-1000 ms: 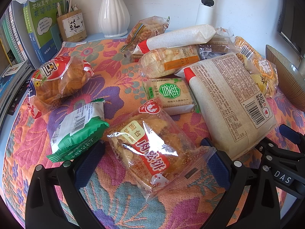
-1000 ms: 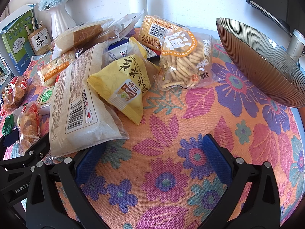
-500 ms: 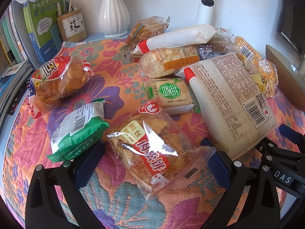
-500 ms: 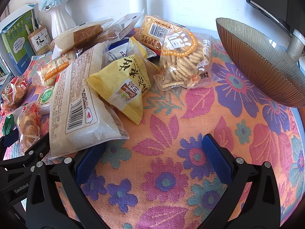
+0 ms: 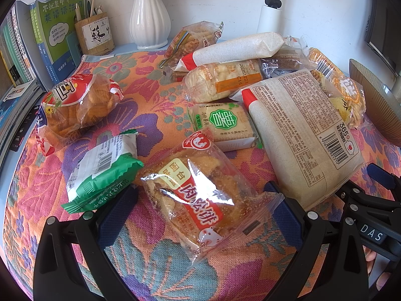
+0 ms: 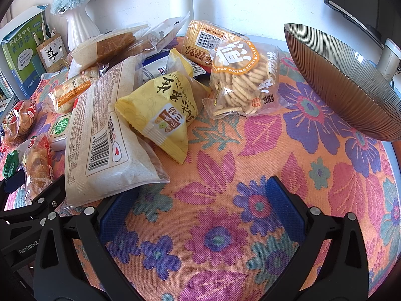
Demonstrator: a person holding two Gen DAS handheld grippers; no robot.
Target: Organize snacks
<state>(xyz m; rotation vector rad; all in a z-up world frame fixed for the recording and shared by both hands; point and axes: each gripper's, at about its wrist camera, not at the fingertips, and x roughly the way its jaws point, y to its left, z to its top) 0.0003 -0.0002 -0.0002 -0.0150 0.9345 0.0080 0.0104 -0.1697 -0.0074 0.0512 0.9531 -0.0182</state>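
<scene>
Right now the left gripper (image 5: 200, 215) is spread wide, blue pads on either side of the clear meat-floss pastry packet (image 5: 198, 195), which lies flat on the floral tablecloth (image 5: 150, 263); pads look just beside the wrapper, contact hard to confirm. Packet's long axis runs diagonally, its red logo end pointing away from the gripper and left, its sealed end near the gripper and right. Just left of the pastry packet sits a green-and-white packet (image 5: 102, 170), barcode up, tilted the opposite diagonal. Beyond the pastry packet is a small green-logo cracker pack (image 5: 223, 125), and right of it a long white bread bag (image 5: 300, 138), barcode end toward the gripper. Farther left of the pastry packet a red-topped bun bag (image 5: 77, 102); farther back a pile of more packets, then a white vase (image 5: 149, 17), pen holder (image 5: 94, 35) and books (image 5: 57, 25). The right gripper (image 6: 200, 213) is also spread wide, holding nothing, over bare cloth, its left pad just beside the bread bag's near corner. Beyond it lie a yellow peanut bag (image 6: 163, 110) leaning on the bread bag and a clear biscuit bag (image 6: 245, 80). A ribbed brown glass bowl (image 6: 351, 80) stands right of the biscuit bag, tilted in this view; its inside is not visible.
</scene>
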